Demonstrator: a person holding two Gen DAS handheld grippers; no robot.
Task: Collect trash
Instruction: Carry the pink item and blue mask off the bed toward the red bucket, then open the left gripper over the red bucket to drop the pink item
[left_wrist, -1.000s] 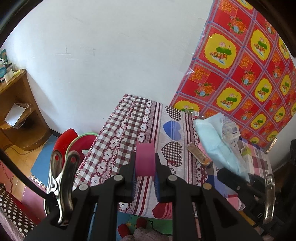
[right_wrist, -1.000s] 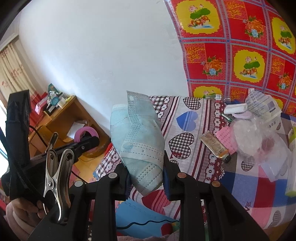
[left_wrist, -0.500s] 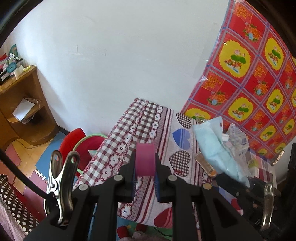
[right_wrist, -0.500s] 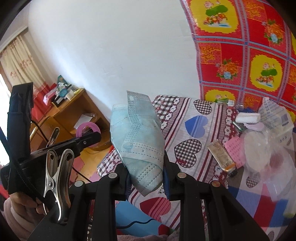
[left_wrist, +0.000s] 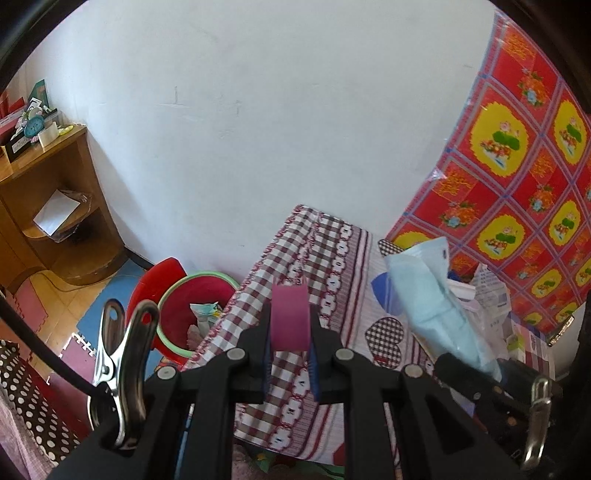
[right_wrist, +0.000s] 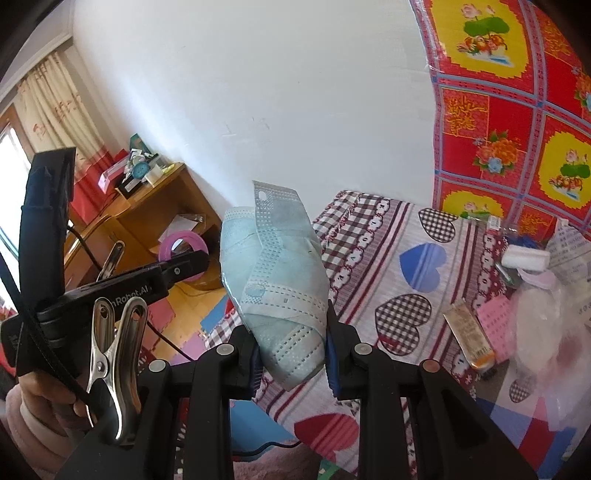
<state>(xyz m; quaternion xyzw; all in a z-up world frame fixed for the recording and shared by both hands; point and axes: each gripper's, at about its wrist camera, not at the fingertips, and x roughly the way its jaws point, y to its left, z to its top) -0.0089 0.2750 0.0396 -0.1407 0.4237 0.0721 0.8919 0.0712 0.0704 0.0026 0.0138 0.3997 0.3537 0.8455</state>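
Left wrist view: the left hand-held gripper is clamped almost shut on a pink tape roll, with the red bin on the floor beside the tabletop. The right hand-held gripper pinches a blue face mask by its lower end. Judged risk: the limp mask could slip or snag, and a release short of the bin would drop it on the floor.

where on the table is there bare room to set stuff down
The near-left stretch of the tablecloth around the blue heart and checked hearts is bare, bordered by the wall and the tube. The right end is crowded: tube, white roll, plastic bag, papers.
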